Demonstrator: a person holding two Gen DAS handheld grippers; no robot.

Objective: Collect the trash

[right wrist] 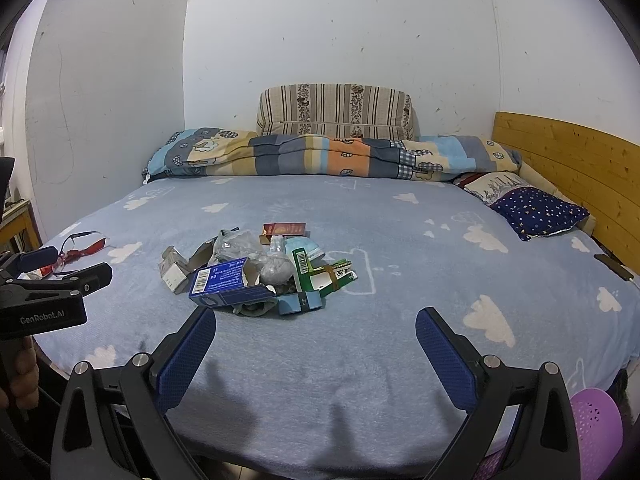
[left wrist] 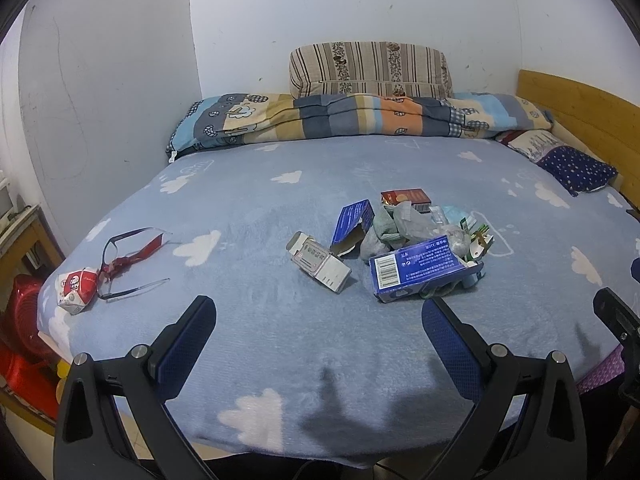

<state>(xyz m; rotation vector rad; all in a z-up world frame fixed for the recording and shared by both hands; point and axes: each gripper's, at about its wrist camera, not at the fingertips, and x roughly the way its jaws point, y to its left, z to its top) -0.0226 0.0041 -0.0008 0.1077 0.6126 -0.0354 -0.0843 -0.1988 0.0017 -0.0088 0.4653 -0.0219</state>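
A heap of trash lies mid-bed: a blue barcode box (left wrist: 420, 268) (right wrist: 224, 282), a grey-white carton (left wrist: 320, 266) (right wrist: 173, 270), a red box (left wrist: 406, 197) (right wrist: 284, 230), crumpled plastic (left wrist: 404, 224) (right wrist: 236, 244) and green cartons (right wrist: 320, 274). A crumpled red-and-white paper carton (left wrist: 78, 288) sits near the bed's left edge beside a red-and-black strap (left wrist: 128, 256) (right wrist: 80, 248). My left gripper (left wrist: 318, 322) is open, just short of the heap. My right gripper (right wrist: 316, 330) is also open, nothing between its fingers. The left gripper's body (right wrist: 44, 292) shows in the right wrist view.
The bed carries a blue cloud-print blanket (left wrist: 280, 208) (right wrist: 400, 248), a folded quilt (left wrist: 352, 118), a striped cushion (left wrist: 370, 68) and a starry pillow (right wrist: 538, 212). A wooden headboard (right wrist: 568, 168) stands right. A red object (left wrist: 24, 320) and a purple perforated basket (right wrist: 596, 428) sit beside the bed.
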